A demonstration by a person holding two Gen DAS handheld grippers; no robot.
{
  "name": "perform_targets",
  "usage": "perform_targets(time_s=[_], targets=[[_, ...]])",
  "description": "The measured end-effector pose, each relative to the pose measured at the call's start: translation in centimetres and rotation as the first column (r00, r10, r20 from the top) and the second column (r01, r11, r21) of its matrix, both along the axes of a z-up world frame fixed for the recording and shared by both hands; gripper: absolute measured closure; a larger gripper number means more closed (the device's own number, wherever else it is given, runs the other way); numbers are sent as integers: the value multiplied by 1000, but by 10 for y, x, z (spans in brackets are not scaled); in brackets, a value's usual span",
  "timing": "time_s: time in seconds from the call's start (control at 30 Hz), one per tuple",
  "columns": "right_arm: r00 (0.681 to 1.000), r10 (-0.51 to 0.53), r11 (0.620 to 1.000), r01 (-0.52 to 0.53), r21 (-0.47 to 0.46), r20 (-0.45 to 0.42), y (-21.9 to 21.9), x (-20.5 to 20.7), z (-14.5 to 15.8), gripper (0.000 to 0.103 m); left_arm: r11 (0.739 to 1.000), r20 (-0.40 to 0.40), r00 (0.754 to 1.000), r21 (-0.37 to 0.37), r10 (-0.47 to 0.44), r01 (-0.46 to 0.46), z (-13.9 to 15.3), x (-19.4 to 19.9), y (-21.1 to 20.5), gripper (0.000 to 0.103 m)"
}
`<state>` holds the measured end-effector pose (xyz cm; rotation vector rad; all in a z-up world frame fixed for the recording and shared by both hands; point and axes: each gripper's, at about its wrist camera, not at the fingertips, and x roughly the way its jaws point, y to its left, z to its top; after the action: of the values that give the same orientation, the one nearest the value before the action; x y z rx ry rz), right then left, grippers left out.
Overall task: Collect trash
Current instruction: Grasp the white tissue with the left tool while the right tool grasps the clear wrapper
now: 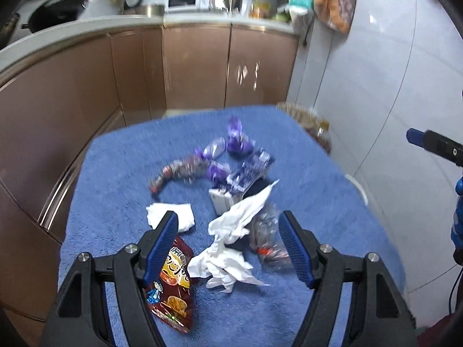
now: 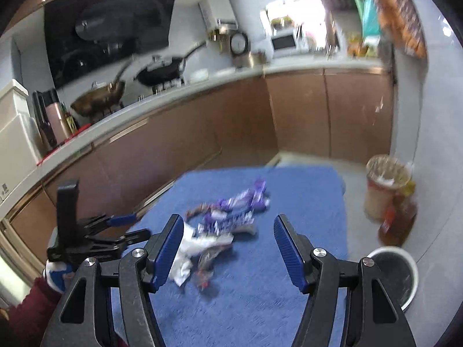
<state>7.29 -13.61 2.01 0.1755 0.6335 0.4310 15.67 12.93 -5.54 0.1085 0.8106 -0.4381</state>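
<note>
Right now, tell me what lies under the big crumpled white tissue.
The crumpled white tissue lies on the blue towel. Its far end drapes over a purple-and-white carton, its right edge over a clear plastic wrapper. Anything beneath its middle is hidden.

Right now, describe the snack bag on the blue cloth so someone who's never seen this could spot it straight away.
Find the blue cloth covering the table in front of the brown kitchen cabinets. At its near edge, beside the crumpled white tissue, lies the snack bag. It is the only dark red, glossy packet with yellow lettering; the other wrappers are purple or clear.
</note>
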Motion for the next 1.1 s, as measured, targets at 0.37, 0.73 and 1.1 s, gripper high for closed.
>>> perform_targets(time_s=[0.37,0.73,1.1], targets=[[975,97,995,-100,-3,-198,24,52,-73,50,981,-127,986,148,-106,124,-55,43,-26,46],[925,208,977,-209,30,-317,55,85,-115,60,982,-209,971,120,-116,143,-85,68,-26,86],[884,258,966,-251,70,-390,76,105,-144,68,995,-177,979,2,-98,100,-69,60,-11,92]])
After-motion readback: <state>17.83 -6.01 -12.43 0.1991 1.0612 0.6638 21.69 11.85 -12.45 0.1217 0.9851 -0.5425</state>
